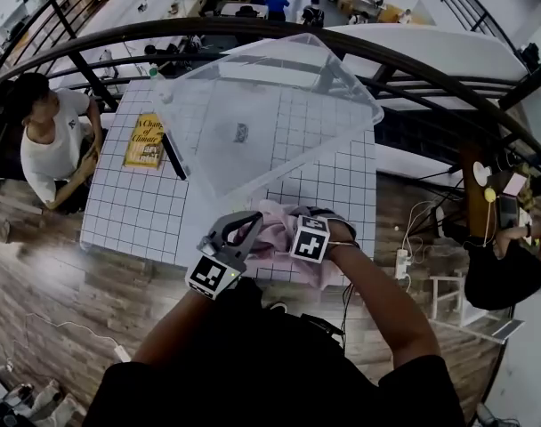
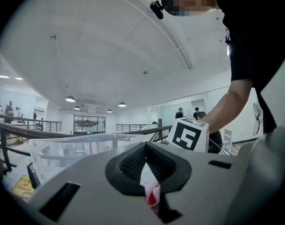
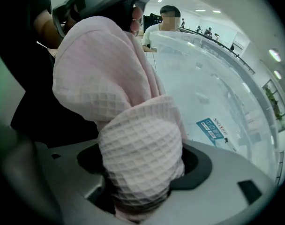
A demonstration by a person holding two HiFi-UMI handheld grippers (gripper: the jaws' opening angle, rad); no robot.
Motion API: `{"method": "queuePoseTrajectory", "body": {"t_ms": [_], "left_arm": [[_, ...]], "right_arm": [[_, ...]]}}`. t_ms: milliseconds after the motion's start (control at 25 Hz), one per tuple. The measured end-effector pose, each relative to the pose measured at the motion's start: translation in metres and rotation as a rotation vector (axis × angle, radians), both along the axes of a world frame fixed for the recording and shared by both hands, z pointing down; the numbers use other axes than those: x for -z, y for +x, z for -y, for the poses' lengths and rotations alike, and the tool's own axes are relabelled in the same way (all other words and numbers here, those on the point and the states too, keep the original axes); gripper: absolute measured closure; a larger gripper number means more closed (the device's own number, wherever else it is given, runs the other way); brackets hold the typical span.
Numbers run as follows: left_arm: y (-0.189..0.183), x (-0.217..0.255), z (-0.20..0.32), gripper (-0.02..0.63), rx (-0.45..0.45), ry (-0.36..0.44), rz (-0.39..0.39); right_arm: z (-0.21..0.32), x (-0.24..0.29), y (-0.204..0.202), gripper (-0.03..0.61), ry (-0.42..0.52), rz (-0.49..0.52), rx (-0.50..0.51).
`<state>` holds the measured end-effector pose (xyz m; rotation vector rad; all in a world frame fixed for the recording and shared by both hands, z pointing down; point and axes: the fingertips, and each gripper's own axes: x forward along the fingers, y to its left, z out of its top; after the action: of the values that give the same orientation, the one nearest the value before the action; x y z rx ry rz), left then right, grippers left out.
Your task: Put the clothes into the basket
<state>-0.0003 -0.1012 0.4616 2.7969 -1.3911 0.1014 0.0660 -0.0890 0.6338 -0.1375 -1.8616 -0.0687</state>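
A pink waffle-weave cloth (image 1: 279,238) hangs bunched between my two grippers at the near edge of the white gridded table (image 1: 137,212). My left gripper (image 1: 238,236) is shut, and a small fold of the cloth (image 2: 152,197) shows pinched low between its jaws. My right gripper (image 1: 293,229) is shut on a thick wad of the same cloth (image 3: 133,135), which fills its jaws and drapes up towards the left gripper. The clear plastic basket (image 1: 270,105) stands on the table just beyond both grippers. It also appears as the basket (image 2: 77,149) and the basket (image 3: 213,88) in the two gripper views.
A yellow book (image 1: 145,140) and a black bar (image 1: 174,157) lie on the table left of the basket. A person (image 1: 52,140) sits at the table's left end. A dark curved railing (image 1: 253,32) runs behind the table. A power strip (image 1: 400,262) lies on the floor to the right.
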Motion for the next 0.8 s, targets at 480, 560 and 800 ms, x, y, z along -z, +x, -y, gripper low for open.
{"method": "queuePoseTrajectory", "body": {"t_ms": [480,560,800], "left_arm": [[-0.003,0.024,0.002,0.611,0.016,0.036,0.009],[-0.004,0.029,0.002,0.61,0.019,0.044,0.006],[-0.011,0.044,0.007,0.611,0.033,0.055,-0.007]], "right_arm": [[0.007,0.048,0.016,0.21,0.078,0.011,0.04],[0.006,0.057,0.019,0.21,0.081,0.01,0.04],[0.02,0.102,0.017,0.21,0.147,0.003,0.068]]}}
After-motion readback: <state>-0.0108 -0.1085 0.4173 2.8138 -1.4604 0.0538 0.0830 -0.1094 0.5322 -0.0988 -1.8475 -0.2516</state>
